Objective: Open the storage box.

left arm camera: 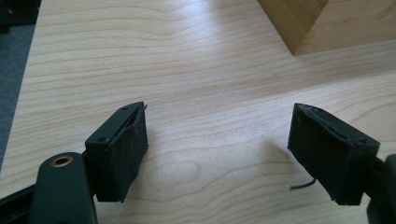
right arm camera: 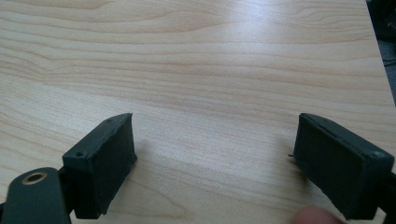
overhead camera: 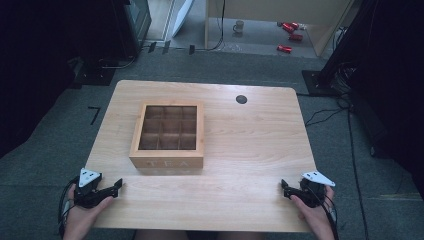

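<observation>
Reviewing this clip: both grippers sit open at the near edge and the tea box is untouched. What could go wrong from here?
1. The tea box lies left of centre, so the right gripper would probably need a long reach across the table and might arrive late or off-line.
2. The box's lid looks closed; wide-open jaws of the left gripper could push the box along rather than lift the lid.

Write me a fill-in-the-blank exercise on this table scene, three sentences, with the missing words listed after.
1. The word printed on the front of the wooden box is ____.
2. The box's grid divides it into ____ compartments.
3. The jaws of both the left gripper and the right gripper stand ____ over the bare table.

Missing words: TEA; nine; open
</observation>
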`<move>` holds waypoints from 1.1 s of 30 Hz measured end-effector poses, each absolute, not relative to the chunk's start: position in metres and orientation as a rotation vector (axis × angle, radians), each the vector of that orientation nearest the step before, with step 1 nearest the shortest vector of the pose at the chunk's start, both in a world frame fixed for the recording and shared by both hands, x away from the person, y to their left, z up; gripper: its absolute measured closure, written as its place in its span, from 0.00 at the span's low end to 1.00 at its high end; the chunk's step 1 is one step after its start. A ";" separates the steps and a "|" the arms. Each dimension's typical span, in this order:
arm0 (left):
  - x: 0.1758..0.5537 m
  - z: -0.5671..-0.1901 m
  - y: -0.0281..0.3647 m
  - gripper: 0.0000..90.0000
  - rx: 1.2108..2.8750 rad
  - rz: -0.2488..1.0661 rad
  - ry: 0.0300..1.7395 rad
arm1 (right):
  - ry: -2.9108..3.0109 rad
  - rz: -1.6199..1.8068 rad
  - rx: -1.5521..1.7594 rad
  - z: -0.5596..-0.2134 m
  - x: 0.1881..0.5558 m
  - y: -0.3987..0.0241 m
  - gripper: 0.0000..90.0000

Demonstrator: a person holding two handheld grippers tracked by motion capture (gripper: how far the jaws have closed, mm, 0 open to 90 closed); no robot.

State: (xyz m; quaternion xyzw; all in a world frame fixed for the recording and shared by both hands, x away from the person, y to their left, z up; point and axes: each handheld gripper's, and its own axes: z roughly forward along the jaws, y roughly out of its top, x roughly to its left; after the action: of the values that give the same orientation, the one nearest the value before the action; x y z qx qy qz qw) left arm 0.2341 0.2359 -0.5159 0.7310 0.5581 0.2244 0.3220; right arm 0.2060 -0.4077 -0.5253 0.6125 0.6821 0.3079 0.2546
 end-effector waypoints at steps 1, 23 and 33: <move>0.234 -0.516 0.236 0.23 1.919 0.589 1.465 | 1.853 0.837 1.663 -0.525 0.206 -0.408 0.14; 0.250 -0.484 0.198 0.26 1.887 0.579 1.350 | 1.808 0.921 1.680 -0.514 0.206 -0.403 0.18; 0.265 -0.480 0.179 0.37 1.894 0.546 1.324 | 1.821 1.018 1.656 -0.497 0.211 -0.376 0.21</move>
State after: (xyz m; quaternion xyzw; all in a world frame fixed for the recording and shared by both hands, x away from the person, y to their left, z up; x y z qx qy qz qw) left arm 0.2646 0.1795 -0.4800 0.7397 0.5170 0.2132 0.3743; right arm 0.2111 -0.3765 -0.4967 0.6039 0.6643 0.3714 0.2368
